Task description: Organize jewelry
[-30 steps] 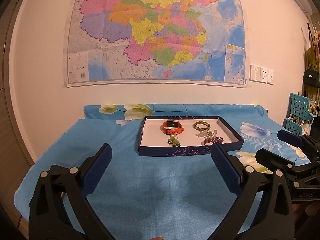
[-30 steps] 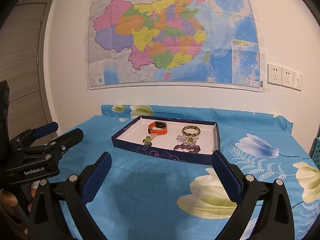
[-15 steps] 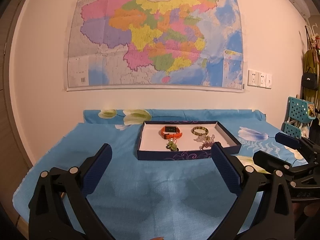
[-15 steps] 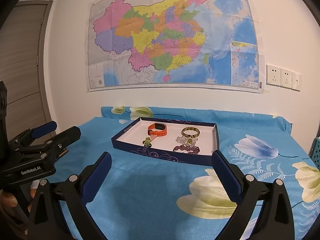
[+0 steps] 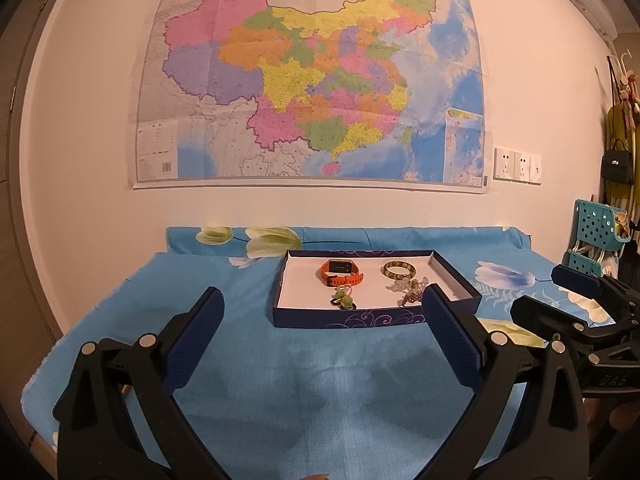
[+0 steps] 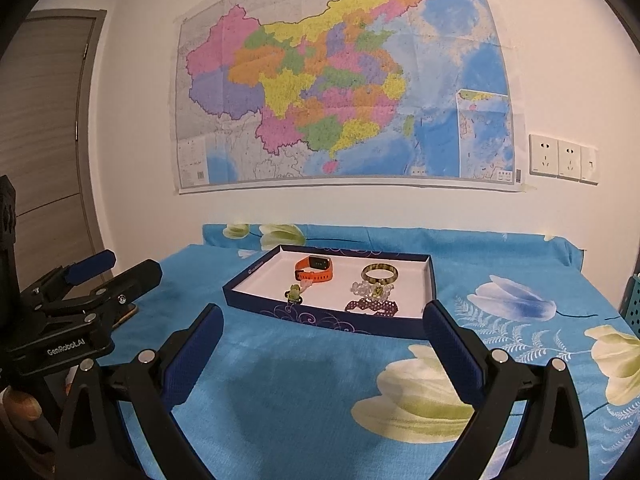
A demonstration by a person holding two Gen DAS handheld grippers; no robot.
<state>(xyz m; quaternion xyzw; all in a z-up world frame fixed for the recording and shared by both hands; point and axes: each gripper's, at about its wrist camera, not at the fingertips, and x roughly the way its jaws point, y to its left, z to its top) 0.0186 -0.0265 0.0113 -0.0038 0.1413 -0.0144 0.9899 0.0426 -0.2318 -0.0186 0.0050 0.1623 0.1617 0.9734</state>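
A dark blue tray (image 5: 344,318) (image 6: 320,322) with a white floor lies on the blue flowered cloth. In it lie an orange watch (image 5: 340,272) (image 6: 315,269), a green-gold bangle (image 5: 398,269) (image 6: 379,273), a small green charm (image 5: 343,299) (image 6: 293,293), clear beads (image 5: 406,285) (image 6: 370,289) and a purple bead bracelet (image 6: 372,306). My left gripper (image 5: 322,306) is open and empty, held short of the tray. My right gripper (image 6: 320,318) is open and empty, also short of the tray. Each gripper shows at the edge of the other's view.
The table (image 6: 280,400) stands against a white wall with a large map (image 5: 312,80). A teal perforated basket rack (image 5: 596,232) stands at the right, with bags hanging above. A door (image 6: 40,120) is at the left.
Both wrist views have tilted upward a little, so the tray sits lower and smaller in frame. Both grippers stay open and empty.
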